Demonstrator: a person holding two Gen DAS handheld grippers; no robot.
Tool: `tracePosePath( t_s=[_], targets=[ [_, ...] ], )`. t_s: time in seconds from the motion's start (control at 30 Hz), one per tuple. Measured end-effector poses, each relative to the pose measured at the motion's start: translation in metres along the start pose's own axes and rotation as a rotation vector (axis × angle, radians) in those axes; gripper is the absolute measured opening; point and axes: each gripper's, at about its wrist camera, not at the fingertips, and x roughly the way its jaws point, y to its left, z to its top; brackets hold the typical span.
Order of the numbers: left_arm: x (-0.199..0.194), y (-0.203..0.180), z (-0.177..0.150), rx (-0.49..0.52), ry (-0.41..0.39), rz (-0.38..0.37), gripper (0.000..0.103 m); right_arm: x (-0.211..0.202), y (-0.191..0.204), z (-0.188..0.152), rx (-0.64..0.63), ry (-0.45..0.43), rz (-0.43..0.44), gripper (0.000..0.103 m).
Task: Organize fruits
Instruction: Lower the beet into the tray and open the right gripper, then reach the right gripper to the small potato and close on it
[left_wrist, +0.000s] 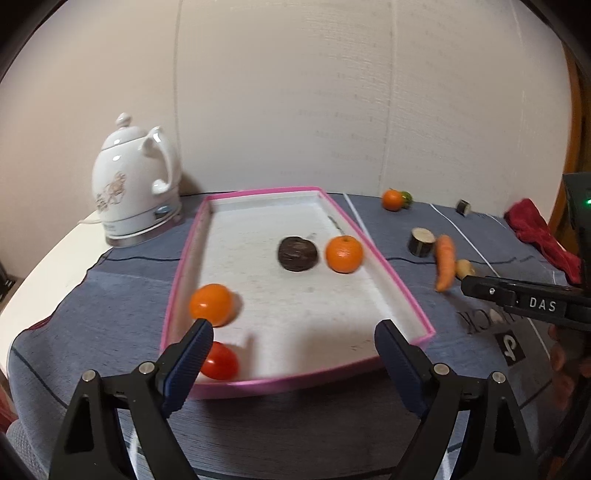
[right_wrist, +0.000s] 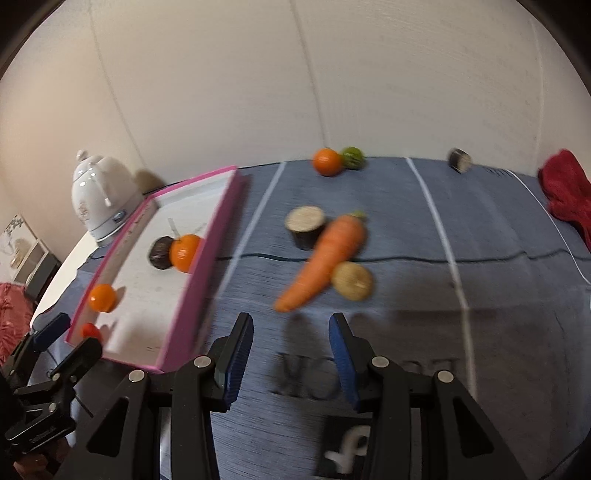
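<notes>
On the counter: I see a pink-rimmed tray (left_wrist: 384, 254) holding two oranges, a dark round fruit (left_wrist: 297, 253) and a red tomato (left_wrist: 220, 361).
Outside tray: orange (right_wrist: 327, 161) touching a green fruit (right_wrist: 352, 157) at the far edge; carrot (right_wrist: 325, 258) between a cut stump piece (right_wrist: 305, 226) and a pale round fruit (right_wrist: 352, 280).
Left gripper (left_wrist: 293, 341): released, empty, jaws wide over the tray's near end.
Right gripper (right_wrist: 291, 332): released, empty, aimed at the carrot tip.
Handling: I judge the far orange light, firm, prone to roll; take it across its middle, clear of the green fruit.
</notes>
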Motion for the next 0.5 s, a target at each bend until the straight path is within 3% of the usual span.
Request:
tracePosePath(
  t_s=[0.27,0.5],
  targets=[
    [-0.004,-0.029,-0.001,0.036,0.014,-0.042,0.090,0.009,-0.038,0.003,0.085,0.014,-0.029,0.043],
    [-0.009,-0.048,0.003,0.072,0.010,-0.063,0.090,0.027,-0.046,0.020,0.052,0.016,-0.026,0.043]
  ],
)
